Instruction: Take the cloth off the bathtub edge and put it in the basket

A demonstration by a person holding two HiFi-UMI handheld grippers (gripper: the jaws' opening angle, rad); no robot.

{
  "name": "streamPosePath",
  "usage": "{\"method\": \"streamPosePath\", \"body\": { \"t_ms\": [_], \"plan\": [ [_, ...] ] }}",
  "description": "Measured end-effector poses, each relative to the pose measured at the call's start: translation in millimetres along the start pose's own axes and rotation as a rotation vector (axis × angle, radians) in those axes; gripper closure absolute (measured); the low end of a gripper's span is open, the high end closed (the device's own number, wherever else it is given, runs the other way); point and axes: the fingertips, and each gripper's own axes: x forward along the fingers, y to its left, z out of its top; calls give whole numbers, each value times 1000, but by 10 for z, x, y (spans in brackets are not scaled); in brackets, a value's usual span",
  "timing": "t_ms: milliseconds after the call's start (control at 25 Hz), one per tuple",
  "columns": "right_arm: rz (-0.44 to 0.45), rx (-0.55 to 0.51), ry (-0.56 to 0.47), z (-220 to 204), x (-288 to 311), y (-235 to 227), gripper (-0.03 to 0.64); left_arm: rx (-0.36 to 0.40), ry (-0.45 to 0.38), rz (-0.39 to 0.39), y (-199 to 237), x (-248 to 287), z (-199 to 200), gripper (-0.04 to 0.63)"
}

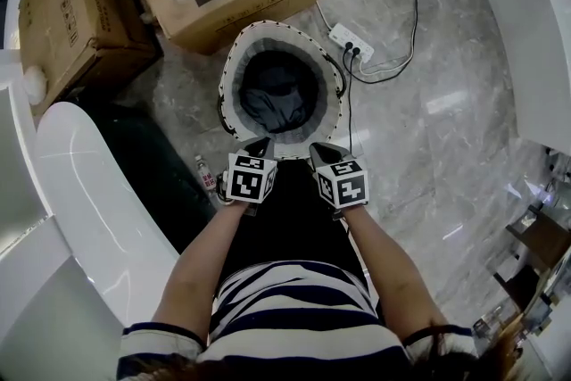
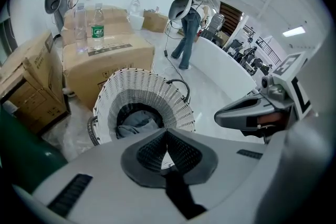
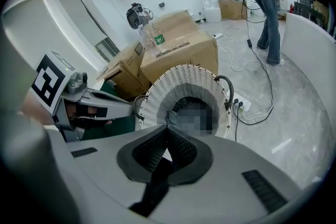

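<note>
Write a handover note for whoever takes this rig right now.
Left claw: shut, empty, at the near rim of the basket.
Right claw: shut, empty, right beside it.
Cloth: grey, lying inside the basket.
Done: cloth is off the tub and in the basket.
Left: probably nothing but drawing both claws back.

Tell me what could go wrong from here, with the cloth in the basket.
1. The shut left gripper and right gripper hang close to the basket rim; a careless pull back might tip it, spilling the cloth.
2. The power strip and cables lie beside the basket; a step could snag them.
</note>
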Motion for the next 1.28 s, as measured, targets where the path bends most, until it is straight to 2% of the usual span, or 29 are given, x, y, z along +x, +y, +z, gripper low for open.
{"method": "streamPosePath", "body": {
  "t_ms": [320, 1280],
  "plan": [
    [-11, -15, 3, -8, -29, 4, 591, -37, -4, -22, -65, -62, -60, 575],
    [-4, -16, 3, -35, -38, 65, 591, -80, -2, -13, -30, -119, -245, 575]
  ]
}}
